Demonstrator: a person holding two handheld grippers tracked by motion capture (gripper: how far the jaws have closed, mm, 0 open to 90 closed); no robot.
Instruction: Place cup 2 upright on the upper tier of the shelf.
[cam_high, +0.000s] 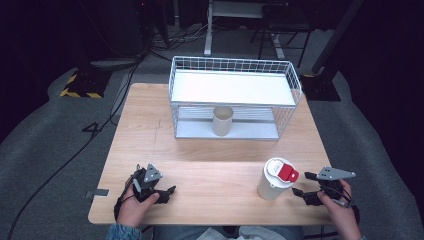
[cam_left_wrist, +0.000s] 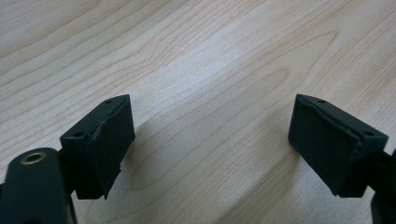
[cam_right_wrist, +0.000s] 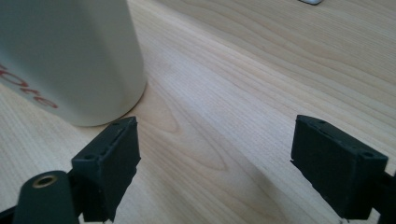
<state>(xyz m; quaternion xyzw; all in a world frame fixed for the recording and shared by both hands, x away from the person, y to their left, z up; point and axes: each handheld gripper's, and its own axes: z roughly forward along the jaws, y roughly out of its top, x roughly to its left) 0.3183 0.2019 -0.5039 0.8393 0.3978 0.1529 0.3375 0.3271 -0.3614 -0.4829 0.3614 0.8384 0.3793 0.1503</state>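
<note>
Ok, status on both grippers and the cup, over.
Left gripper open, empty, above table. Right gripper open beside white cup, not touching. Nothing between them.

cup (cam_high: 275, 179) front right on table (cam_high: 210, 170) | rack (cam_high: 232, 97) behind

A white wire rack (cam_high: 235, 97) stands at the far middle of the bench (cam_high: 150, 130), a beige tube (cam_high: 223, 121) upright on its lower shelf.
</note>
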